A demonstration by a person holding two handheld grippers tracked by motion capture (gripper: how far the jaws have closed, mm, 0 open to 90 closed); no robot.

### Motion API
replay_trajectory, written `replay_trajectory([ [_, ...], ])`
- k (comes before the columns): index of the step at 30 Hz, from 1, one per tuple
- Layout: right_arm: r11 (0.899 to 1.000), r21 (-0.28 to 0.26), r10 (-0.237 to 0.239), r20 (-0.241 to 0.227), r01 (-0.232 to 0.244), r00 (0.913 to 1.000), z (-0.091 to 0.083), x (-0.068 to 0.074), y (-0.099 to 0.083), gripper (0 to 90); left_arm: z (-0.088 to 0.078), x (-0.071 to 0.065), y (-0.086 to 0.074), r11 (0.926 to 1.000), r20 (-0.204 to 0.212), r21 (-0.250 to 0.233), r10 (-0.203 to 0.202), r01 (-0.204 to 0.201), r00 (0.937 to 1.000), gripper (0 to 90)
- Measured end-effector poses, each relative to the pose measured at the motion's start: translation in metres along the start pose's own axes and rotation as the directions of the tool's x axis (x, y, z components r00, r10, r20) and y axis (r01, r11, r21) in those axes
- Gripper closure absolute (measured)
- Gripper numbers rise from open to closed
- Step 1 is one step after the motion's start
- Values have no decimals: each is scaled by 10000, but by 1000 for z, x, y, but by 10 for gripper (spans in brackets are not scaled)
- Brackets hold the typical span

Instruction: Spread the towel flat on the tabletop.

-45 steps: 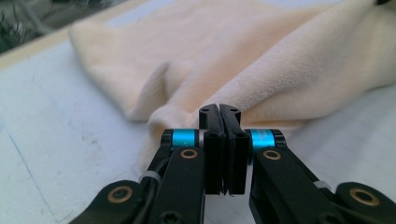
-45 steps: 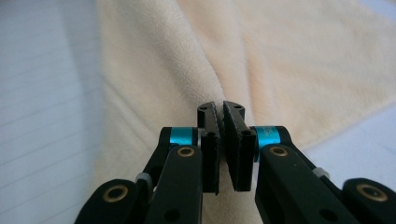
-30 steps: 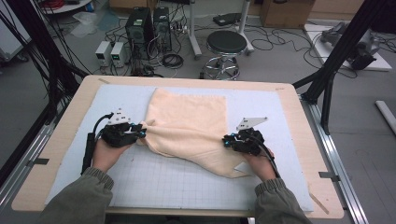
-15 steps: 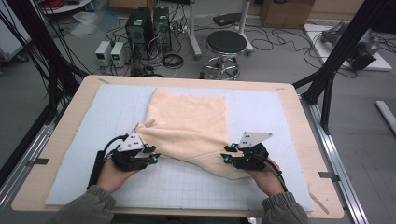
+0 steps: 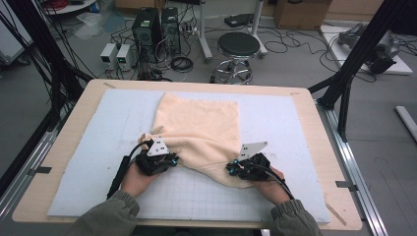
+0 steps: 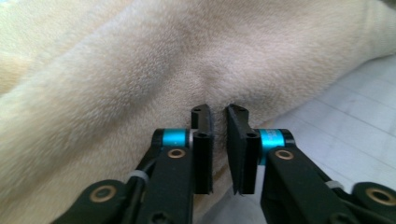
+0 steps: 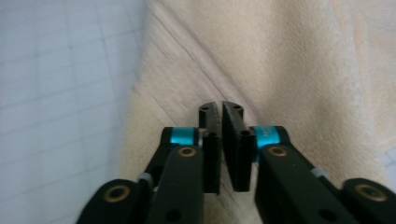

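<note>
1. The soft cream blanket (image 5: 201, 128) lies in the middle of the blue mat (image 5: 118, 118) on the table (image 5: 307, 105). Its far part is flat. Its near part is bunched up and pulled toward the two claws.
2. The left claw (image 5: 172, 160) is at the near left edge of the blanket. Its jaws have just been closing and now stand narrow. In the left gripper view the fluffy cloth pushes right up to the tips, so it looks like a small pinch of blanket.
3. The right claw (image 5: 232, 169) is at the near right edge. Its jaws have just been closing too and are squeezed tight, with what looks like a thin bit of the edge between the tips.
4. What could go wrong: each pinch looks tiny. A quick pull could make the fluffy cloth slip out.
5. One side could slip first. Then the blanket would hang crooked and fold badly.
6. Both hands sit low and near, palms down. The left hand (image 5: 135, 179) and right hand (image 5: 270, 184) point their claws inward toward the blanket.
</note>
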State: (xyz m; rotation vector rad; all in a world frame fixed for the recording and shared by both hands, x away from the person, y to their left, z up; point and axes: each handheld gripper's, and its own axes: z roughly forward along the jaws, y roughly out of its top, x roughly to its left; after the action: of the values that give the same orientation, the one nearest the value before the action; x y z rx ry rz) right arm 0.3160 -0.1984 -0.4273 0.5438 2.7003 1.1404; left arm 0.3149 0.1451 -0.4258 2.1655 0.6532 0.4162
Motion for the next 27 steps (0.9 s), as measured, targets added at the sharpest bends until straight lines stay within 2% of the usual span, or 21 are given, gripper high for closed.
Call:
replay_trajectory([
  [5,9976,-449,-547,-323,532,9980,-15,17,17,895,-41,-11,7,9974,305,-497,541,-525,9981,835],
  [7,9944,-668,-841,-348,816,9959,-24,28,26,895,-62,-17,11,9944,349,-831,688,-657,9970,840],
  [10,9897,-1033,-1044,-474,991,9934,-36,43,36,884,-94,-22,17,9885,329,-1234,920,-873,9952,847],
  [12,9906,-1039,-974,-771,891,9923,-35,47,38,753,-110,-23,20,9865,347,-1298,1047,-994,9939,847],
  [13,9917,-948,-944,-823,865,9921,-33,48,38,713,-120,-22,22,9859,292,-1265,1140,-1094,9931,848],
  [15,9941,-542,-989,-898,943,9910,-22,49,34,658,-128,-15,22,9863,52,-1250,1089,-1074,9940,850],
  [16,9944,-378,-1021,-892,991,9908,-16,48,31,636,-128,-9,21,9883,-31,-1203,944,-941,9955,850],
  [18,9959,-51,-905,-883,904,9920,-4,45,27,609,-118,4,16,9924,-35,-1173,378,-379,9993,850],
  [22,9958,509,-710,-935,760,9931,17,36,20,596,-79,31,1,9982,-123,-497,-341,335,9993,846],
  [25,9960,590,-612,-953,671,9936,23,32,18,640,-53,47,-11,9963,-152,328,-792,797,9967,841],
  [27,9980,427,-410,-1148,462,9925,23,28,17,647,-43,51,-17,9934,-142,576,-988,995,9950,832],
])
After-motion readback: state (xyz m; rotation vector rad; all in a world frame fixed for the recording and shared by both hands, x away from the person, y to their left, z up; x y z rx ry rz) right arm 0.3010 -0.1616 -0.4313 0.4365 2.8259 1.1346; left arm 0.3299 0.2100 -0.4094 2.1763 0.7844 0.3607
